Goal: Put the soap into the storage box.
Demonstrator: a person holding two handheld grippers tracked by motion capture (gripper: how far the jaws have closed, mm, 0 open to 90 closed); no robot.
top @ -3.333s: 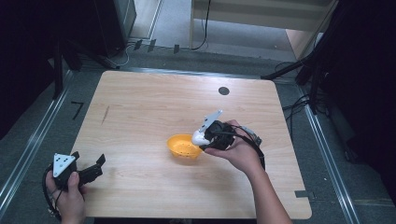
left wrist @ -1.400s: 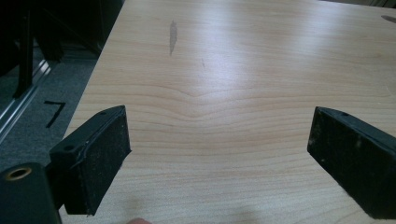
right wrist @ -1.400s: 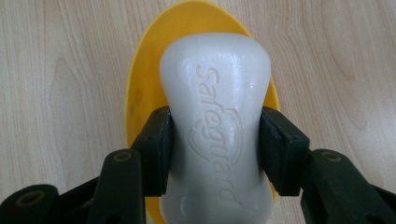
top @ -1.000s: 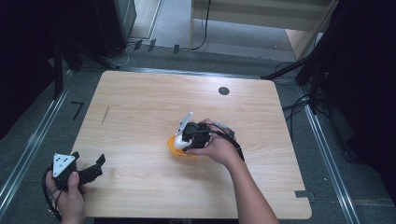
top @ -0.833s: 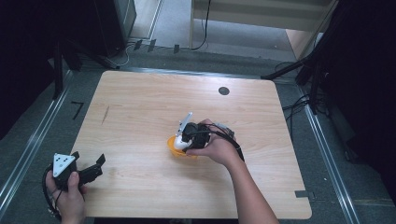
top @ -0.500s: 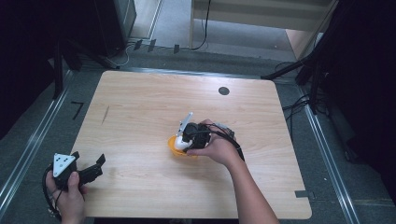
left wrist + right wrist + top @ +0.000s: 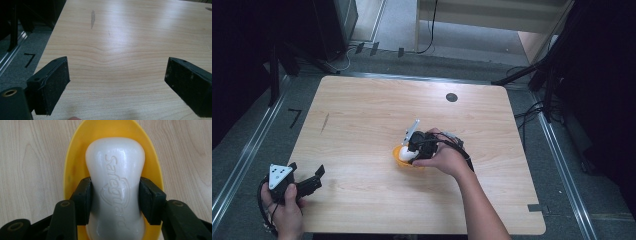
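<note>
- Left tool (image 7: 307,184): held in the person's left hand (image 7: 282,210) at the near left corner of the light wooden bench (image 7: 362,115). In the left gripper view its two black pads (image 7: 53,82) stand wide apart with bare bench surface between them; nothing is held.
- Right tool (image 7: 115,200): held in the person's right hand (image 7: 447,159) near the middle of the bench, pointing down at the dish. Its two black pads (image 7: 83,200) are clamped on the narrow waist of the white waisted soap bar (image 7: 116,185), one pad on each side.
- White waisted soap bar: carries embossed lettering on its upper face and lies lengthwise inside the yellow oval plastic soap dish (image 7: 75,157). Whether the bar rests on the dish floor or is raised slightly cannot be told.
- Yellow oval plastic soap dish: stands on the bench just left of the right hand in the high view (image 7: 401,161), its rim showing around the bar.
- Small dark round disc (image 7: 451,97): lies on the bench near the far edge, well apart from the dish.
- Grey floor (image 7: 402,25): lies beyond the bench, with black cables (image 7: 429,30) trailing across it.
</note>
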